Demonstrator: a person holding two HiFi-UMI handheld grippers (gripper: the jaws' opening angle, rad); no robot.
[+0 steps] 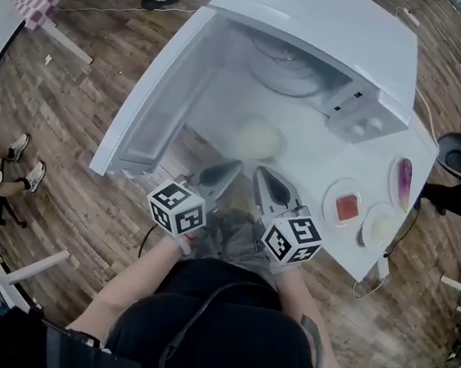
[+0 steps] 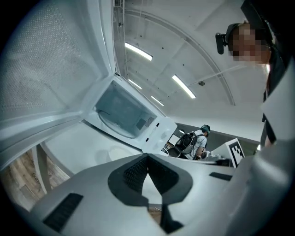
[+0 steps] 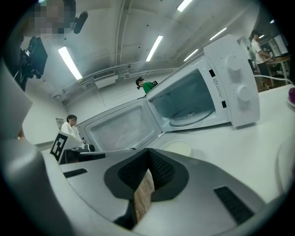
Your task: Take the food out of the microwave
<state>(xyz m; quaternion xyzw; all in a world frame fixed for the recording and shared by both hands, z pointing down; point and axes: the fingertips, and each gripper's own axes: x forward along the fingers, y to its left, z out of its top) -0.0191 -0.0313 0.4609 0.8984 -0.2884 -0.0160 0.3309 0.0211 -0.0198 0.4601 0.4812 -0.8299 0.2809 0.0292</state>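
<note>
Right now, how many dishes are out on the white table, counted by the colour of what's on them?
Pale or cream: 2, the cream dish and the pale plate
Red: 1, the red-food plate
Purple: 1, the purple-food plate
Total: 4

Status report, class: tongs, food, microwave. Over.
Left tongs shut, empty. Right tongs shut, empty. Pale food dish on table before open microwave; only turntable inside. Nothing between tongs and dish.
</note>
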